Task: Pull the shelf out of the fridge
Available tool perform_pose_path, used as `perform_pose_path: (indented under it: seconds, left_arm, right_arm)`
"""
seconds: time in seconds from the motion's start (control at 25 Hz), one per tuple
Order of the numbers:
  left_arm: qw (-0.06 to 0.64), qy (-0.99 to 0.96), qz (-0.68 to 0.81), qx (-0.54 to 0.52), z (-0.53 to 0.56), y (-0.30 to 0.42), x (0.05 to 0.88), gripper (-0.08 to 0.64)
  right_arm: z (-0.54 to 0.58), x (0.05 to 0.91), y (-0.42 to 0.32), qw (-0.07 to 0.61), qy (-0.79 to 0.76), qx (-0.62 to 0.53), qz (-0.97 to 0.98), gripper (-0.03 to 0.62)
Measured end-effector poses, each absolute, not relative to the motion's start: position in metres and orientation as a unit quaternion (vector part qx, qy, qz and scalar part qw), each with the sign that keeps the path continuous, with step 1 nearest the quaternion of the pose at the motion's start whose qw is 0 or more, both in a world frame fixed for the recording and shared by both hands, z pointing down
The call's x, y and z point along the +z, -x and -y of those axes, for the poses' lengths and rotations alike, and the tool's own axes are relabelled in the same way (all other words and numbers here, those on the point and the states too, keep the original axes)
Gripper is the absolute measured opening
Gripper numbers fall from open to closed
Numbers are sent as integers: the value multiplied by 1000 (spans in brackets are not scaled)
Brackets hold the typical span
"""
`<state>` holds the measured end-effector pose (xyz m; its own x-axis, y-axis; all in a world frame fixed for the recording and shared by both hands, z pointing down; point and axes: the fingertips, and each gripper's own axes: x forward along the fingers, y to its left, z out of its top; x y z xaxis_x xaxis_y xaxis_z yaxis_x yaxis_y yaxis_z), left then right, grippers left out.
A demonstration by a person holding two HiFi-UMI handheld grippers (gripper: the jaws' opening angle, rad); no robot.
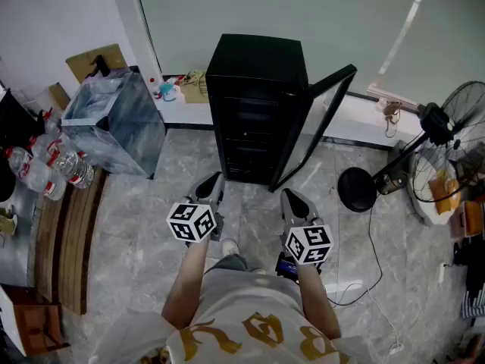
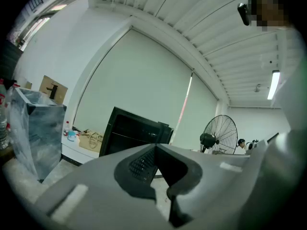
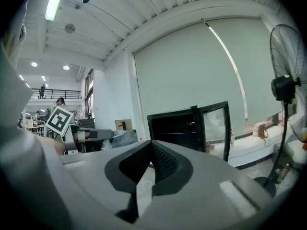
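Now, head view: a person stands on the grey floor (image 1: pixel 144 226) facing the black fridge (image 1: pixel 256 67). Its glass door (image 1: pixel 317 123) is swung open toward the person's right. The shelf (image 1: pixel 253 127) reads only as one of several dark bars inside the cabinet, all seated, none drawn out as far as I can tell. The left gripper (image 1: pixel 213 182) and right gripper (image 1: pixel 291 199) are held in front of the body, well apart from the fridge.

Left gripper view: jaws clenched tip to tip, nothing between them. The fridge sits beyond, with a standing fan (image 2: pixel 218 133) off to one side. The interior is too dark to pick out a shelf.

Right gripper view: jaws likewise pressed together and empty. The open cabinet faces the camera and the door glass shows clearly, which the left gripper view does not give.

Only the head view shows the gap left to cover, and a black cable (image 1: pixel 373 237) trailing over the floor on the right.

Risks, as I judge them:
- Jaws that do not release before reaching in will butt the shelf edge rather than take it.
- The door stands near the right gripper's likely path, so a knock could swing it.
- Pulling on one side only may skew the shelf and jam it in its runners.
- The cable could catch a foot when stepping in.
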<state>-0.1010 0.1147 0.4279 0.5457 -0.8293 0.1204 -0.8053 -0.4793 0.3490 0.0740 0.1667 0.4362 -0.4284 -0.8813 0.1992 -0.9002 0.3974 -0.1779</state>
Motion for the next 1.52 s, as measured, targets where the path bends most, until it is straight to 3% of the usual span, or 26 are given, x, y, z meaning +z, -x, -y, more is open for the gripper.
perform_pose_path:
  seconds: [0.48,0.56,0.64,0.72,1.2,1.52]
  left_arm:
    - [178,-869,461,-28,-128,80,429,2]
    - [183,-872,450,-51,-132,75,425,64]
    - [190,-869,448,-90,-134,76,416,156]
    - [195,-865,449,-110,-135,76,411,184]
    - [203,-856,467,-86,-84,62,433,184]
    - [154,-885,438,-34,11,40,443,184]
  right_arm:
    - [-173,435,-85,19,-540,124,832,23]
    - [-175,430,-84,2,-535,116,837,27]
    - [-178,426,-82,-5,-528,110,842,139]
    - [-178,425,-82,-6,-527,108,843,171]
    - [-135,451,-109,11,-547,138,825,163]
    - [-42,469,-126,42,-586,145,796,158]
